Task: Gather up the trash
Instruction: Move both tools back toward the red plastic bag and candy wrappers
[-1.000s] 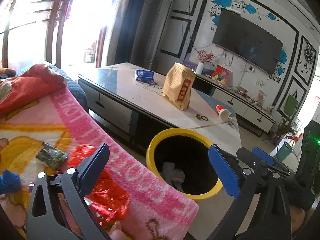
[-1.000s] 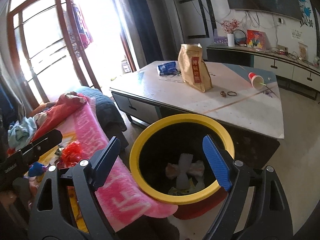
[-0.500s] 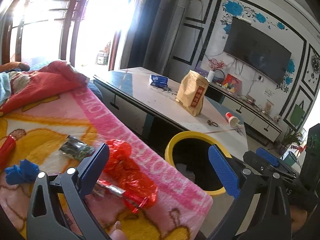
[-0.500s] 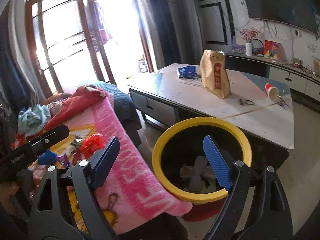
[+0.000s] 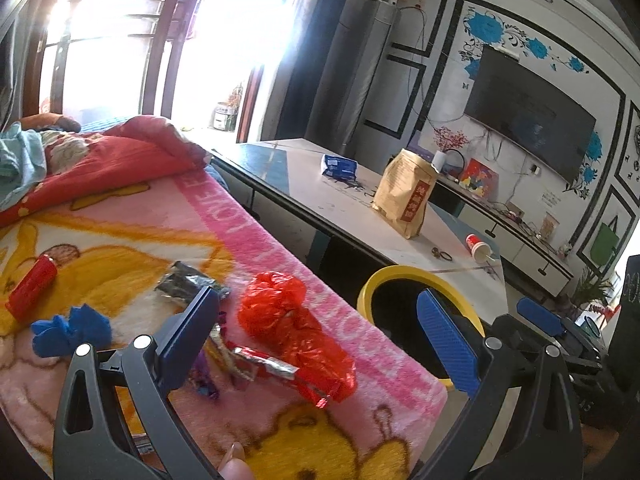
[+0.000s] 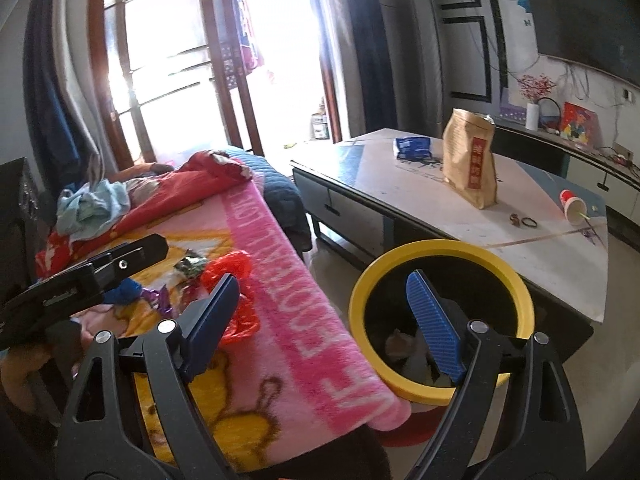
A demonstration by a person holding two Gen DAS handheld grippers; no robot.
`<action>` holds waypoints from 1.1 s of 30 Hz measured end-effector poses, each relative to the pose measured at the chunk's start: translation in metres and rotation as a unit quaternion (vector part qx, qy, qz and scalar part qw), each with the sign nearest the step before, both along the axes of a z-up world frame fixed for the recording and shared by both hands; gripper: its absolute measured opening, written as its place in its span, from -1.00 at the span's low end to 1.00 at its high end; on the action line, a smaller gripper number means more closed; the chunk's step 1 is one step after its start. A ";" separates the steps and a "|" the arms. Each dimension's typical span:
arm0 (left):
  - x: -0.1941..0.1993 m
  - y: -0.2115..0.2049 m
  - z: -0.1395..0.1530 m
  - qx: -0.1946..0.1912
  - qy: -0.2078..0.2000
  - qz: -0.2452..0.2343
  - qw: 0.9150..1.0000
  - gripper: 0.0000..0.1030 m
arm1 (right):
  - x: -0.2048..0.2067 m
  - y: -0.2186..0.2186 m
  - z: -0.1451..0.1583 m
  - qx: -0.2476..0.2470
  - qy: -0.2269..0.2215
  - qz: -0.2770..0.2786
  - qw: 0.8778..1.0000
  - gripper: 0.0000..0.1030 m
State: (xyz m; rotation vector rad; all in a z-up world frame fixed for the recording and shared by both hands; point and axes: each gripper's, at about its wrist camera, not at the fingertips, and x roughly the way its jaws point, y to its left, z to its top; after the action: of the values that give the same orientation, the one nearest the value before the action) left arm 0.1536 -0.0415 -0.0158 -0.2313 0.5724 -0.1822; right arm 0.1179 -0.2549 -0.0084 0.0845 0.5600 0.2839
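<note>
Left claw is empty with jaws apart; the crumpled red plastic wrapper near the pink fleece blanket's edge lies right between them, nearer than the right claw, also spread.

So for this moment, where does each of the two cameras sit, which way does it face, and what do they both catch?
Left wrist: sits on the left claw, looking forward and down over the pink blanket at the red plastic bag; both open fingers and a fingertip at the bottom edge show.
Right wrist: sits on the right claw, facing the yellow-rimmed bin beside the blanket; its open fingers show, with the left claw's body at far left.
Shared: blanket, red bag, bin, and the coffee table with the brown paper bag.
</note>
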 end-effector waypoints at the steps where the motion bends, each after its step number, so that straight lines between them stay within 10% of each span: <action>1: -0.001 0.001 0.000 0.000 0.000 0.002 1.000 0.87 | 0.000 0.003 0.000 0.000 0.001 0.003 1.000 0.50; 33: -0.021 0.116 -0.007 0.016 0.015 0.111 0.994 0.87 | -0.003 0.112 -0.025 -0.050 0.047 0.132 0.989 0.49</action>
State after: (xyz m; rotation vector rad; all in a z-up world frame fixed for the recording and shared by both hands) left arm 0.1325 0.0747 -0.0228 -0.2646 0.5749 0.0466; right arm 0.1153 -0.1432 -0.0331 -0.0746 0.6796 0.5111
